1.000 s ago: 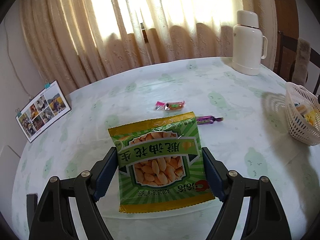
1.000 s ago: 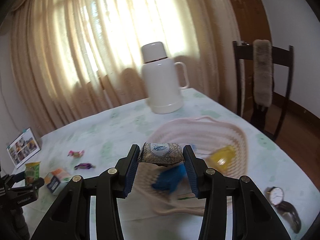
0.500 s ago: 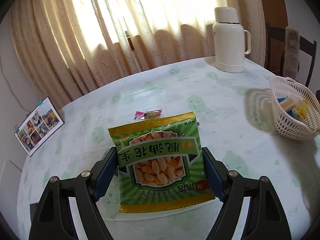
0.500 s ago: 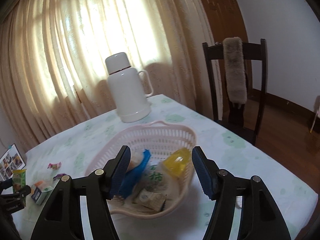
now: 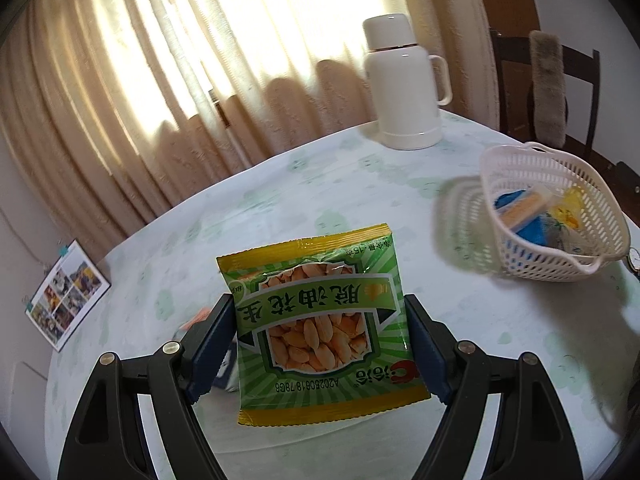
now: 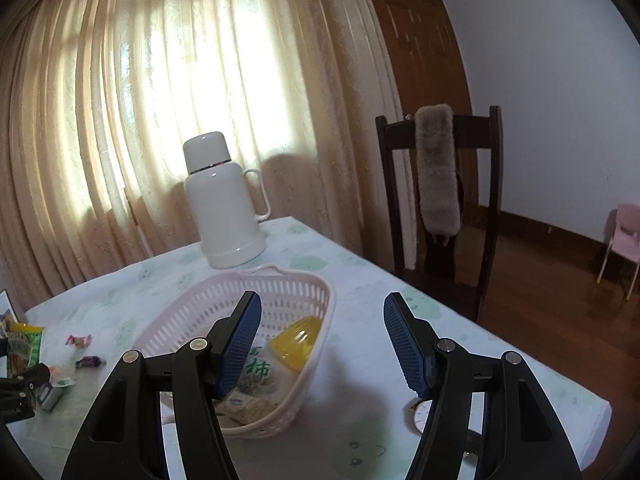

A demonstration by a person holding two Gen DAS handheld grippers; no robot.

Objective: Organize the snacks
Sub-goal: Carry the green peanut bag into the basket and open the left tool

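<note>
Peanut packet (image 5: 320,316) sits clamped in the downward-tilted left claw (image 5: 320,344) — right claw (image 6: 322,344) gapes empty above the basket (image 6: 296,300).

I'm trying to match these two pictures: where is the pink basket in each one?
Left wrist view: basket at the right edge, beyond the held peanut bag.
Right wrist view: basket low and centre, behind the left finger.
Shared landmark: the white flask.

Green-yellow peanut bag (image 5: 320,312), pale pink basket (image 6: 276,300), white flask (image 6: 224,208).
</note>
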